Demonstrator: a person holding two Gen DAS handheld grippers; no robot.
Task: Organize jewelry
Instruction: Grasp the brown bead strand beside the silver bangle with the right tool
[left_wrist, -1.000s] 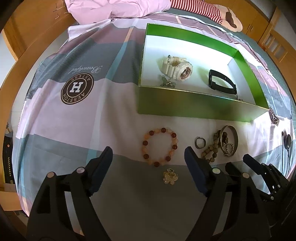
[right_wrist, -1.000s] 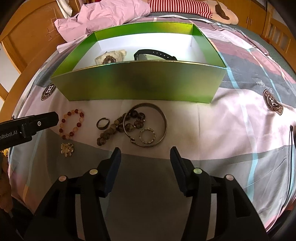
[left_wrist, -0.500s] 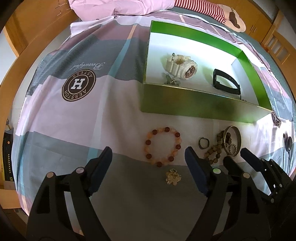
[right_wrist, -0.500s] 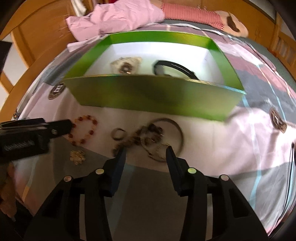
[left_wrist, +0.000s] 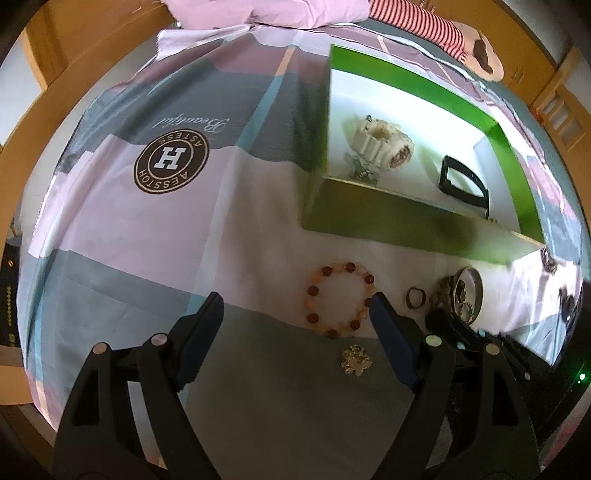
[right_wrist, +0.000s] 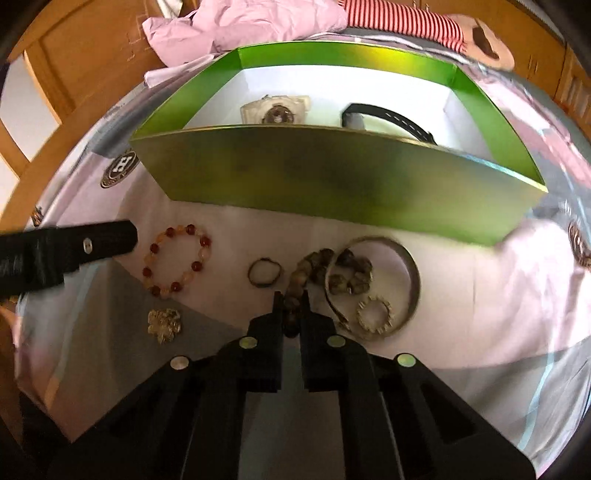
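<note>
A green box (right_wrist: 332, 177) with a white floor holds a cream watch (right_wrist: 275, 110) and a black band (right_wrist: 391, 118). In front of it on the bedspread lie a red-and-amber bead bracelet (right_wrist: 177, 260), a small dark ring (right_wrist: 264, 273), a brown bead strand (right_wrist: 317, 266), a metal bangle (right_wrist: 410, 269), a small sparkly ring (right_wrist: 375, 314) and a gold flower brooch (right_wrist: 164, 325). My right gripper (right_wrist: 291, 306) is shut on the near end of the brown bead strand. My left gripper (left_wrist: 295, 314) is open above the bead bracelet (left_wrist: 340, 299) and brooch (left_wrist: 356, 360).
The box (left_wrist: 413, 221) stands on a patterned bedspread (left_wrist: 166, 229). A pink crumpled cloth (right_wrist: 236, 26) and a striped sleeve (right_wrist: 402, 18) lie beyond the box. Wooden bed frame (left_wrist: 22, 122) curves along the left.
My right gripper has moved forward and down to the jewelry pile and closed on the brown bead strand. My left gripper has stayed open and drifted slightly left.
</note>
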